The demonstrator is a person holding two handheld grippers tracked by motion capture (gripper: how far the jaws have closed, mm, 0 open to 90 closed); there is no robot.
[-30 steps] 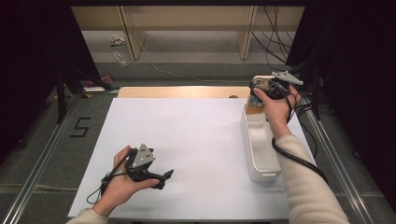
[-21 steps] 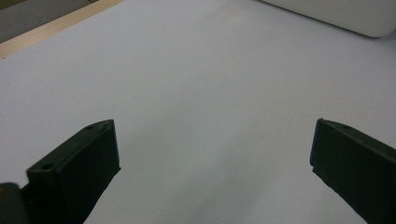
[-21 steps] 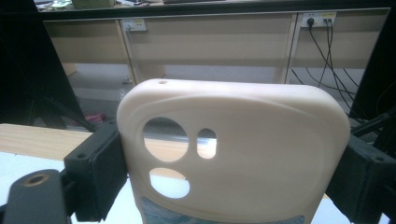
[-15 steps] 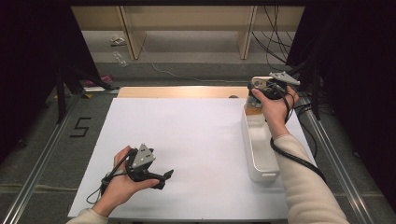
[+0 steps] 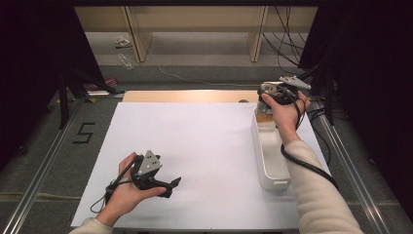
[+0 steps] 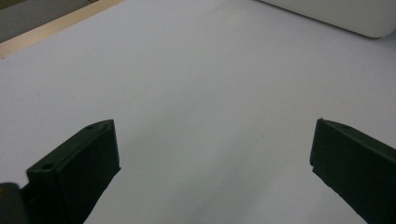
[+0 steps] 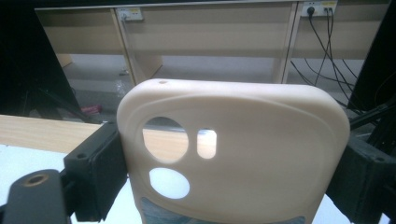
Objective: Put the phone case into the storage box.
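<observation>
— Cream rubbery phone case (image 7: 233, 154), clamped between the fingers (image 7: 95, 168) of the right gripper (image 5: 278, 92), one on each side edge. Camera cut-outs at its upper left.

— Held where?

— Lifted above the far end of the long white tray (image 5: 269, 151), at the counter's (image 5: 204, 141) right edge.

— And the left gripper (image 5: 155, 176)?

— Resting low on the white counter sheet near the front edge, gripped by the left hand (image 5: 127, 191). Fingers (image 6: 77, 170) spread wide apart, bare sheet between them, well apart from the tray.
</observation>
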